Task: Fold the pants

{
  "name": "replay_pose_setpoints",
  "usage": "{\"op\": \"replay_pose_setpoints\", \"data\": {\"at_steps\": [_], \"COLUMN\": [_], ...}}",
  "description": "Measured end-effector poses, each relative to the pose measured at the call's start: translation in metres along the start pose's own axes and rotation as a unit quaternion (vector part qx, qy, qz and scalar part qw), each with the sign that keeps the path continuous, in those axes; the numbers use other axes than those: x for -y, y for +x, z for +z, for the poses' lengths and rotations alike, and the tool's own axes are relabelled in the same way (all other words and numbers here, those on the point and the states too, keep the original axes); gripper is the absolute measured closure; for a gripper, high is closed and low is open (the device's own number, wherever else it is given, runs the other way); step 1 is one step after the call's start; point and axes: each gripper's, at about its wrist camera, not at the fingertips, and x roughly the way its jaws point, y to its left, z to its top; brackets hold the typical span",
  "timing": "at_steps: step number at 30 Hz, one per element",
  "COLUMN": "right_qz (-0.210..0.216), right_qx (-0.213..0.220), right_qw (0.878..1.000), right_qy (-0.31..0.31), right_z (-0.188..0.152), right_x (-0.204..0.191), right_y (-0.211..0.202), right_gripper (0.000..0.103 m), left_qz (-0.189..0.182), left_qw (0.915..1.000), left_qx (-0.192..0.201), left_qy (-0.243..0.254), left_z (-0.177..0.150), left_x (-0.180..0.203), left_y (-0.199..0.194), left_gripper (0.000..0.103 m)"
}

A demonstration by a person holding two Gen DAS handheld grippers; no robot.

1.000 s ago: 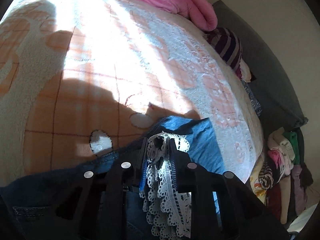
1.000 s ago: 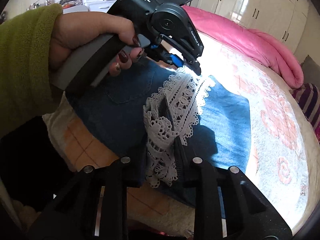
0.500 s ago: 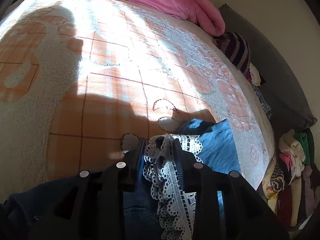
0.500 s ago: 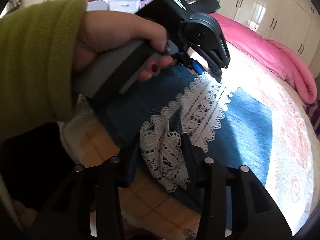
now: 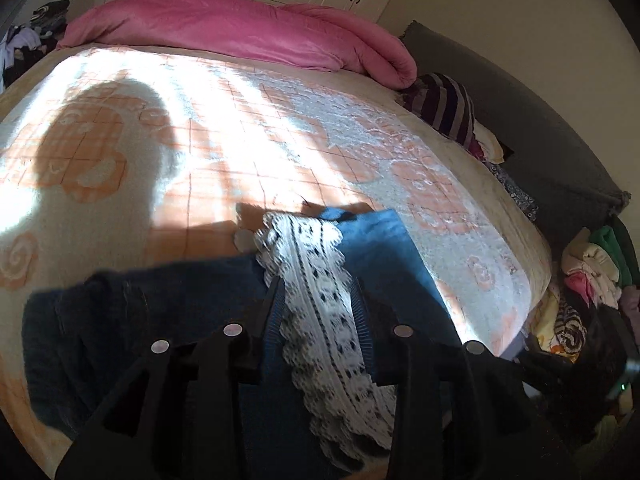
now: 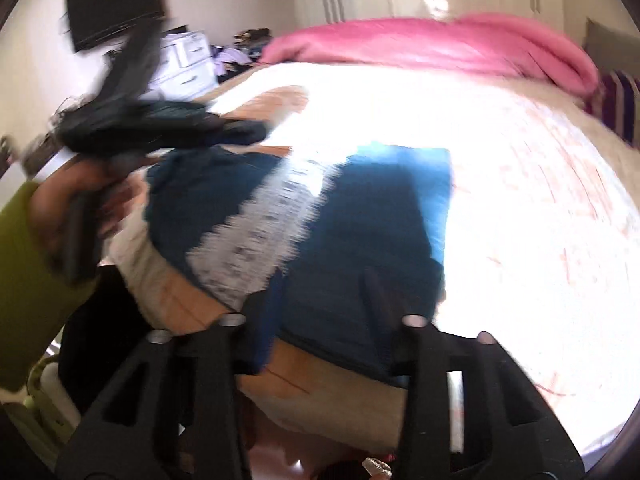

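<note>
The left tool (image 5: 318, 300) is standing released: its jaws have just been opening, and the lace trim (image 5: 320, 300) they were pinching a second ago is now lying loose between them, no pad pressing on it. The right tool (image 6: 320, 284) is also standing released; its jaws sprang apart and have just been closing partway, and the lace it was clamping is now off to its left, only denim showing between its fingers, though this view is blurred. Both tools are sitting higher and farther back from the cloth than before. The pants (image 5: 168, 312), one pair in dark blue denim with a single white lace band, are lying folded on the bed (image 5: 248, 148) right under and ahead of both tools, a brighter blue panel (image 5: 376, 248) stretching away beyond the lace into the sunlight. In the right wrist view the left hand (image 6: 80, 196), in a green sleeve (image 6: 24, 280), is gripping its tool's handle to the left. At the far end of the bed one pink duvet (image 5: 248, 28) is lying rolled; to the right, a striped cushion (image 5: 444, 108) and a heap of clothes (image 5: 592, 280).
</note>
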Motion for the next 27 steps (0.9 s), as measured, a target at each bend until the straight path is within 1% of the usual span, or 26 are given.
{"op": "replay_pose_setpoints", "data": {"at_steps": [3, 5, 6, 8, 9, 11, 13, 18, 19, 21, 22, 24, 27], "right_qz": [-0.004, -0.007, -0.009, -0.021, -0.021, -0.016, -0.007, -0.006, 0.0, 0.002, -0.001, -0.006, -0.021], "right_qx": [-0.012, -0.027, -0.037, -0.059, -0.067, -0.066, -0.063, -0.063, -0.053, -0.033, -0.024, -0.015, -0.002], "right_qw": [1.0, 1.0, 0.999, 0.998, 0.998, 0.998, 0.997, 0.998, 0.998, 0.999, 0.999, 0.999, 0.999], "right_qy": [0.0, 0.002, 0.002, 0.001, 0.004, 0.017, 0.031, 0.026, 0.032, 0.038, 0.04, 0.043, 0.042], "right_z": [-0.002, 0.001, 0.0, -0.002, -0.006, -0.011, -0.018, -0.013, -0.011, -0.005, -0.003, 0.004, 0.017], "right_x": [0.008, 0.016, 0.018, 0.023, 0.023, 0.024, 0.034, 0.032, 0.033, 0.037, 0.039, 0.042, 0.049], "right_y": [0.007, 0.019, 0.024, 0.035, 0.038, 0.04, 0.04, 0.037, 0.031, 0.023, 0.019, 0.014, 0.01], "right_gripper": [0.078, 0.078, 0.078, 0.078, 0.079, 0.08, 0.08, 0.079, 0.077, 0.065, 0.063, 0.06, 0.055], "left_qz": [-0.018, -0.027, -0.021, 0.018, 0.03, 0.037, 0.037, 0.032, 0.034, 0.036, 0.038, 0.048, 0.049], "left_qw": [0.9998, 0.9994, 0.999, 0.9965, 0.9957, 0.9954, 0.9955, 0.9966, 0.9967, 0.997, 0.9969, 0.9959, 0.9951], "left_qx": [0.0, -0.012, -0.024, -0.057, -0.064, -0.069, -0.064, -0.059, -0.055, -0.044, -0.038, -0.028, -0.019], "left_qy": [0.009, 0.017, 0.03, 0.058, 0.06, 0.056, 0.06, 0.048, 0.05, 0.054, 0.058, 0.071, 0.083], "left_z": [-0.028, -0.044, -0.05, -0.063, -0.068, -0.077, -0.08, -0.075, -0.074, -0.071, -0.069, -0.064, -0.058], "left_x": [0.023, 0.034, 0.038, 0.046, 0.045, 0.041, 0.038, 0.038, 0.04, 0.043, 0.045, 0.05, 0.056], "left_y": [-0.006, -0.002, 0.003, 0.017, 0.021, 0.025, 0.023, 0.015, 0.012, 0.002, -0.002, -0.008, -0.012], "left_gripper": [0.07, 0.071, 0.071, 0.071, 0.071, 0.071, 0.071, 0.071, 0.07, 0.069, 0.062, 0.055, 0.054]}}
